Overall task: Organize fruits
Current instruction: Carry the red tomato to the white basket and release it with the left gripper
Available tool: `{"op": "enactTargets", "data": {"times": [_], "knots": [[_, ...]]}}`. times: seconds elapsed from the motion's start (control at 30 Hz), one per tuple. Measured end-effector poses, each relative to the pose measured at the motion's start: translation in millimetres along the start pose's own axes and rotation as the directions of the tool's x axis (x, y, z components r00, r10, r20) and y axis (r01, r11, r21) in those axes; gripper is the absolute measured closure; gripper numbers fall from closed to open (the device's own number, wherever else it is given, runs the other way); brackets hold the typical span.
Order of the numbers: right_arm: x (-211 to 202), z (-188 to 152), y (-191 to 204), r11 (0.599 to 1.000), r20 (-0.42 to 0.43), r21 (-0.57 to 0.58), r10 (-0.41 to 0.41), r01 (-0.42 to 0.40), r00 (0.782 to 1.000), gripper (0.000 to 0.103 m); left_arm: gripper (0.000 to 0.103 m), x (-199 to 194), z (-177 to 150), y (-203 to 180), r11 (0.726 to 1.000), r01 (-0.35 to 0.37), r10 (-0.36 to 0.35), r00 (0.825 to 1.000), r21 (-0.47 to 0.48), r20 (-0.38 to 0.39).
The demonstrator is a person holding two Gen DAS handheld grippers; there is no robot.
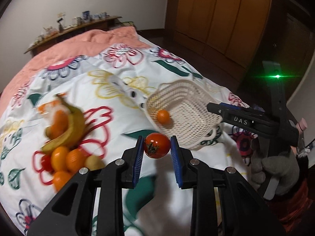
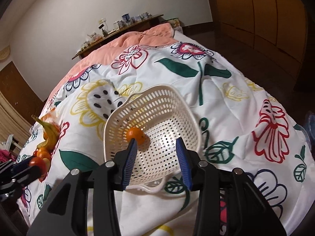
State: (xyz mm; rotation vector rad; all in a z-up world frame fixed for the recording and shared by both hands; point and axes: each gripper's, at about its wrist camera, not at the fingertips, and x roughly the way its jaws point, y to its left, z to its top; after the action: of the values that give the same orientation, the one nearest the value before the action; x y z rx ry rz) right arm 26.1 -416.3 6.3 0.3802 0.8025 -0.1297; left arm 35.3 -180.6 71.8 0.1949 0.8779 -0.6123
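My left gripper (image 1: 157,147) is shut on a red tomato (image 1: 157,145) and holds it above the flowered bedspread, just short of the white basket (image 1: 189,126). The basket holds one small orange (image 1: 163,116). A pile of fruit lies at the left: a banana (image 1: 69,131) and several oranges (image 1: 68,158). My right gripper (image 2: 157,143) is open and empty over the near rim of the basket (image 2: 151,187), with the orange (image 2: 135,135) by its left fingertip. The left gripper with the tomato (image 2: 36,162) shows at the far left of the right wrist view.
The bed carries a flowered bedspread (image 1: 118,74) and a pink blanket (image 1: 65,49) at the far end. A wooden headboard shelf (image 1: 76,27) holds small ornaments. A wooden wardrobe (image 1: 220,11) stands to the right. The right gripper's body (image 1: 246,121) reaches over the basket's right side.
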Motion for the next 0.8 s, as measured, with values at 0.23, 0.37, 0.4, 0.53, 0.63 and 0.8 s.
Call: {"op": "enactTargets", "data": {"times": [0.23,0.37,0.4,0.53,0.63,0.8], "knots": [[0,0,-8,1.000,0.008,0.017,0.009,-0.009,1.000,0.061,0.075,38,22,-28,0.998,0.042,-0.040,0.998,0.040,-0.058],[1,-2,-10,1.000,0.007,0.023,0.010,-0.010,1.000,0.061,0.075,57,28,-41,0.997,0.052,-0.047,0.995,0.061,-0.089],[2,-2,-11,1.000,0.005,0.027,0.010,-0.010,1.000,0.061,0.075,62,29,-44,0.996,0.055,-0.048,0.994,0.064,-0.098],[4,-3,-15,0.999,0.004,0.040,0.008,-0.008,1.000,0.060,0.075,71,29,-51,0.995,0.059,-0.050,0.992,0.075,-0.113],[4,-3,-17,0.999,0.002,0.048,0.007,-0.008,1.000,0.060,0.074,74,30,-53,0.995,0.059,-0.050,0.992,0.081,-0.117],[3,-3,-16,0.999,0.004,0.049,0.010,-0.010,1.000,0.060,0.037,70,31,-47,0.997,0.058,-0.053,0.994,0.050,-0.095]]}}
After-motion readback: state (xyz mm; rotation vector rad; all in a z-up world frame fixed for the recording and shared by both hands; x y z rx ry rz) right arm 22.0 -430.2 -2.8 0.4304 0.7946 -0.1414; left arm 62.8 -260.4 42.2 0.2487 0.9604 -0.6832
